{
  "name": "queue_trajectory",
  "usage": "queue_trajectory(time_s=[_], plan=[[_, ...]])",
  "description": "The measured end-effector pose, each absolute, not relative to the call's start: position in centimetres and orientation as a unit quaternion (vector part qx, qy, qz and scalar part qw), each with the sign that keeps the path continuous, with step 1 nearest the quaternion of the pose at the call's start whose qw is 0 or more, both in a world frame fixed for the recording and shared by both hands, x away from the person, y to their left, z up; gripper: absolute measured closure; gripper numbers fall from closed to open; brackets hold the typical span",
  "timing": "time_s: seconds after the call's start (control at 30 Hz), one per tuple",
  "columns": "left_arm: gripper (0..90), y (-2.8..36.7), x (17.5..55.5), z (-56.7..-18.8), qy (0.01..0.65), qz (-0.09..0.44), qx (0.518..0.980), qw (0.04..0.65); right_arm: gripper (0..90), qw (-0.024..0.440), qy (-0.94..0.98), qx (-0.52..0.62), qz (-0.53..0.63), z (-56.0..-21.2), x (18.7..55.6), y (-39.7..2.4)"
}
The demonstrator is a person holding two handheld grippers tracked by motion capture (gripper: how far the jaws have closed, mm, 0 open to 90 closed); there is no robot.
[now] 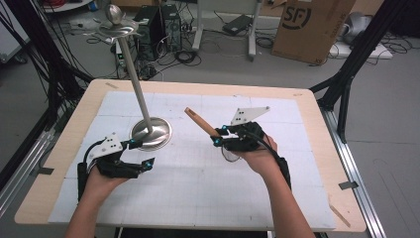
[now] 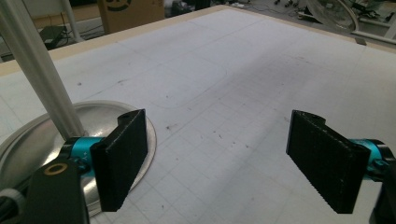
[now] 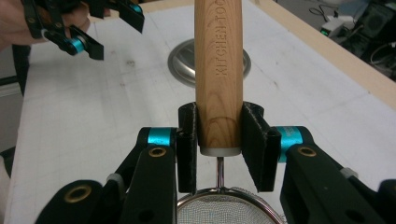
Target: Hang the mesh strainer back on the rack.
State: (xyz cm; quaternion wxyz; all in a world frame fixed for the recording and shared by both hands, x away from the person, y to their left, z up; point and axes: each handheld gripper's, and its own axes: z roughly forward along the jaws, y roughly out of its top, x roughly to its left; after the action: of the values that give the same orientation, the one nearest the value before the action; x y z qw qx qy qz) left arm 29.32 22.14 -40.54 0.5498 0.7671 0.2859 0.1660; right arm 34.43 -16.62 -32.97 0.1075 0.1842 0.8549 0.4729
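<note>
High view, left to right: left hand-held gripper (image 1: 140, 152) has its jaws spread wide with nothing between them, just beside the metal stand's round base (image 1: 151, 132). Right hand-held gripper (image 1: 218, 136) pinches the strainer's wooden handle (image 1: 200, 121), raised above the white gridded tabletop (image 1: 208, 183). Cardboard box (image 1: 311, 25) and cables sit on the floor behind.

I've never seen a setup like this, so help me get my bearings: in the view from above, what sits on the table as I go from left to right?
Left tool, jaws open and empty → metal stand's round base → wooden handle, pointing up and away → right tool, shut on that handle.
</note>
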Motion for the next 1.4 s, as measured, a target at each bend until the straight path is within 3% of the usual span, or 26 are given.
queue_trajectory(time_s=[0.93, 1.4], plan=[[21.3, 22.0, 29.3, -40.6, 0.283, 0.165, 0.769, 0.549, 68.2, 0.138, 0.83, 0.129, 0.524, -23.1, 38.0, -12.6], [21.3, 21.9, 29.2, -40.5, 0.282, 0.163, 0.768, 0.551, 68.2, 0.147, 0.824, 0.12, 0.533, -20.3, 38.8, -11.5]])
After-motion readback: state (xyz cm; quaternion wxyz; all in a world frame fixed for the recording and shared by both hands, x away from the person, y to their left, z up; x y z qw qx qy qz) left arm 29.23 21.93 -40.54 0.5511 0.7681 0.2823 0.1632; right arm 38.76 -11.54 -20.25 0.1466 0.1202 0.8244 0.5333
